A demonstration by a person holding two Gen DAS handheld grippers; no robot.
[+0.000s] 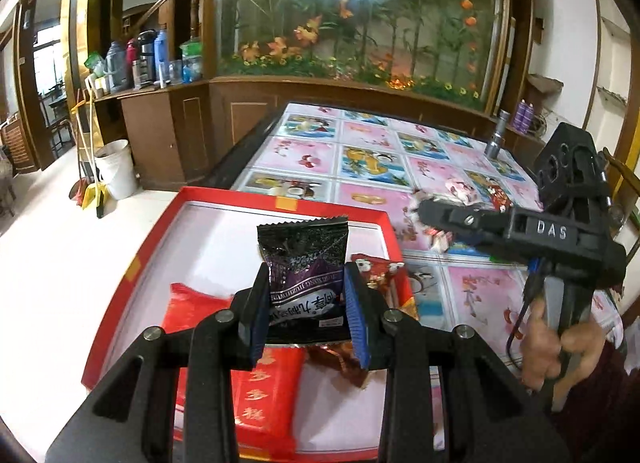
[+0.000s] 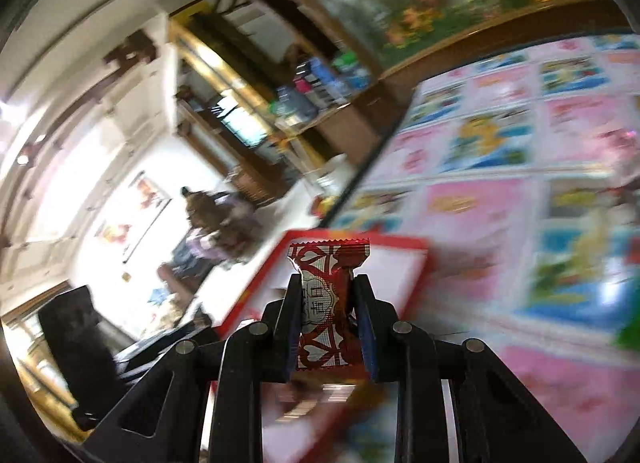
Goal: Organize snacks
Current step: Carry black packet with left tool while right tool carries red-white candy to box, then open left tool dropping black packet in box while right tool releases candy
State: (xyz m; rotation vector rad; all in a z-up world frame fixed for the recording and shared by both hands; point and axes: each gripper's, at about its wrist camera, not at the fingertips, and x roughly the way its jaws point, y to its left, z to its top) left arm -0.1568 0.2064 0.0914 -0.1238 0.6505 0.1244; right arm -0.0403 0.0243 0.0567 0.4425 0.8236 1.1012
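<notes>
Item one: left hand-held gripper, jaws drawn in and clamped on a black-and-purple snack packet, held upright over the red box; judged to be carried there for sorting into the box. Packet print reads upside down from this view: white Chinese characters and a partly legible Latin line, roughly "HUZHIWUH"; the full wording cannot be made out. Item two: right hand-held gripper, jaws almost fully together and pinching a small red-and-white wrapped sweet by its middle, crimped end uppermost; heart pattern and a white panel with red characters, blurred beyond reading. It also points toward the red box, so the same destination is likely. The left wrist view shows the right hand-held gripper's body lettered "DAS", gripped by a hand at the table's near side. Box contents: red packets with gold characters, a brown foil wrapper, a red patterned packet. Remaining loose snacks lie on the table, well apart from the box, on its pictured pink-and-blue cover.
</notes>
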